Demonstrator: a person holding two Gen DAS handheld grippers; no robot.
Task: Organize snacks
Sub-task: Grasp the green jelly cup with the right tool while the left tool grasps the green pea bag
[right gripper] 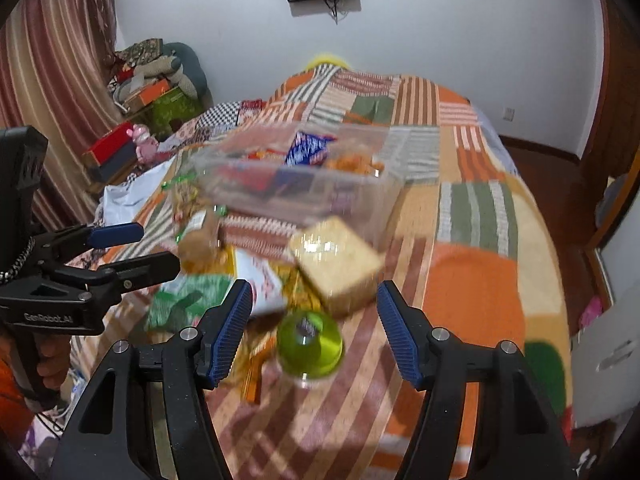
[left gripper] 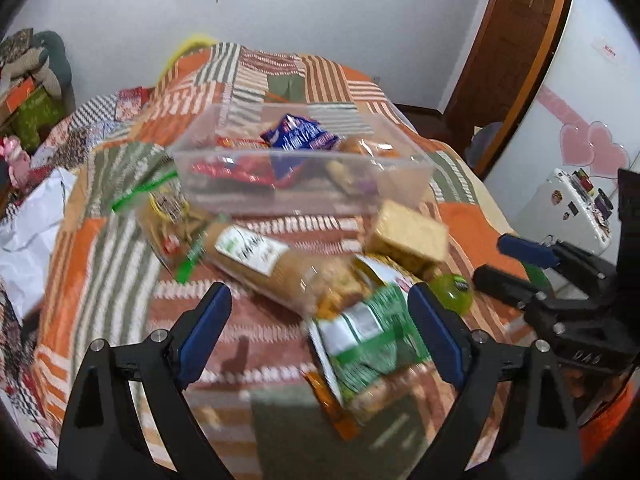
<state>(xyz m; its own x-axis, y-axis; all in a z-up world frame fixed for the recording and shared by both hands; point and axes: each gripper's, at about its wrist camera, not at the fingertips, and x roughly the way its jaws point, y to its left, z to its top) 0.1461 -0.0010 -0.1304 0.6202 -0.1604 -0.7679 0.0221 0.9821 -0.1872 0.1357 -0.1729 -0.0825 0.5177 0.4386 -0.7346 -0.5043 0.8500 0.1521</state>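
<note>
A clear plastic bin (left gripper: 404, 176) (right gripper: 360, 196) sits on the bed and holds a blue packet (left gripper: 298, 136) (right gripper: 308, 148), red packets and a pastry. In front of it lie a long cracker sleeve (left gripper: 260, 256), a square cracker pack (left gripper: 408, 240) (right gripper: 340, 264), a green packet (left gripper: 372, 328) (right gripper: 188, 300), a green jelly cup (left gripper: 454, 288) (right gripper: 310, 344) and a zip bag of snacks (left gripper: 168, 208). My left gripper (left gripper: 318, 300) (right gripper: 158, 246) hangs open above the sleeve and green packet. My right gripper (right gripper: 314, 292) (left gripper: 494, 258) is open above the jelly cup, holding nothing.
The patchwork bedspread (left gripper: 120, 280) (right gripper: 472, 300) covers the bed. A white plastic bag (left gripper: 32, 224) lies at its left edge. Boxes and cushions (right gripper: 160, 80) pile up by the curtain. A white fridge (left gripper: 568, 208) and a wooden door (left gripper: 516, 40) stand to the right.
</note>
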